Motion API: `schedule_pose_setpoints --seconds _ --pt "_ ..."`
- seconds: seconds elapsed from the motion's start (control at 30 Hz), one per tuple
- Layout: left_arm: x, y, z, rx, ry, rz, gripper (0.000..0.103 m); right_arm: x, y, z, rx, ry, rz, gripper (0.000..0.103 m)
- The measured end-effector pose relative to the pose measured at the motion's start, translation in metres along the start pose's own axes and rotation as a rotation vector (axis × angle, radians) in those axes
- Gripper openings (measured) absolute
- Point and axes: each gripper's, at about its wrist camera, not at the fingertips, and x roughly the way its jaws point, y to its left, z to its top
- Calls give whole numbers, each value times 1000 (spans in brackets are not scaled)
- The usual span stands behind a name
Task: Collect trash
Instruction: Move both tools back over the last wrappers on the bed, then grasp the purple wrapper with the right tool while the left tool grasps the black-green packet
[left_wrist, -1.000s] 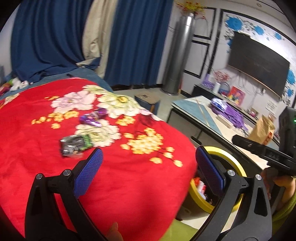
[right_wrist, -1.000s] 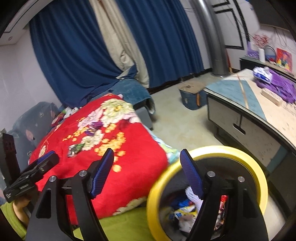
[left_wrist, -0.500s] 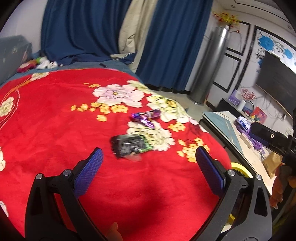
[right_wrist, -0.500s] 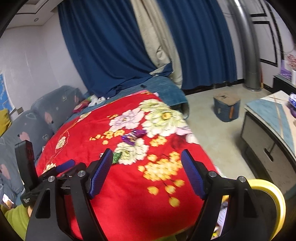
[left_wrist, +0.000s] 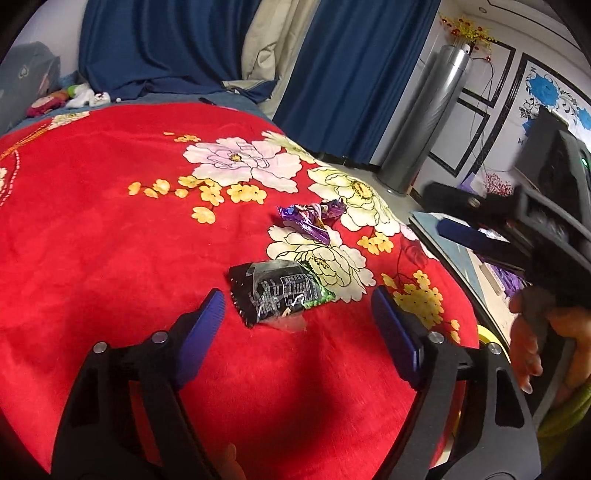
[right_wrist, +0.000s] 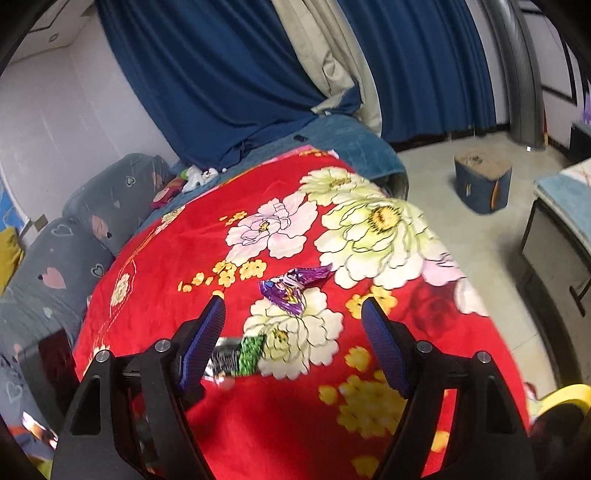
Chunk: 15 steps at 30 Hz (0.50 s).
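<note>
Black wrapper (left_wrist: 279, 290) bears white print (too small to read).

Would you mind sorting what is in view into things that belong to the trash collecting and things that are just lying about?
Belongs to the job:
- black snack wrapper on the red blanket
- purple candy wrapper
- yellow-rimmed bin
- left claw, closing, nothing gripped
- right claw, open

Just lying about:
- soft toys
- blue box on the floor
- blue curtains

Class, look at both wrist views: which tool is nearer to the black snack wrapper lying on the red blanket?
Left. The left tool, jaws closing, frames the black snack wrapper just beyond its tips. The right tool lines up on the purple wrapper instead.
</note>
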Motion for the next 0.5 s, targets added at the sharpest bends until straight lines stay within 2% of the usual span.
schedule_pose_setpoints --seconds 0.3,0.5 --pt "30 1 1 -21 71 5 71 63 -5 22 110 72 -32 72" --pt "39 7 1 -49 98 3 68 106 -16 25 211 150 -45 58"
